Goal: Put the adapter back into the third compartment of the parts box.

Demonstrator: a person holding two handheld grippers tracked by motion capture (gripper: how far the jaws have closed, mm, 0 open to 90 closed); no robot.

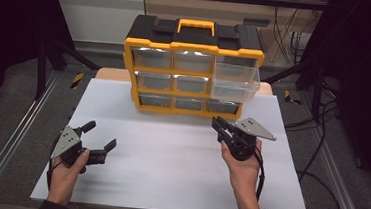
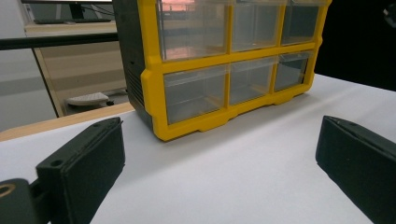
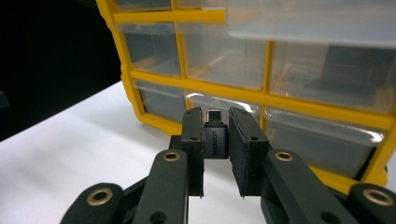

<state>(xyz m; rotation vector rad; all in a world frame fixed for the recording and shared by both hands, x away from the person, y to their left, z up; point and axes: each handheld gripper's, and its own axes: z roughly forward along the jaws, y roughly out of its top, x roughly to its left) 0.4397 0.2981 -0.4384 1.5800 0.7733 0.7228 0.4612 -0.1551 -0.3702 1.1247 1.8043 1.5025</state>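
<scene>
A yellow and black drawer organizer with clear drawers stands at the back of the white table. Its top right drawer is pulled out toward me. My right gripper hovers just in front of the organizer's lower right and is shut on a small dark adapter with a metal plug tip, held between its pads. My left gripper rests low at the table's left front, jaws wide open with nothing between them. In the left gripper view the organizer stands ahead beyond the two spread fingers.
A metal frame and rails run along both sides of the table. Cables hang at the right. A wooden board edge shows behind the white surface. The table's middle is bare white.
</scene>
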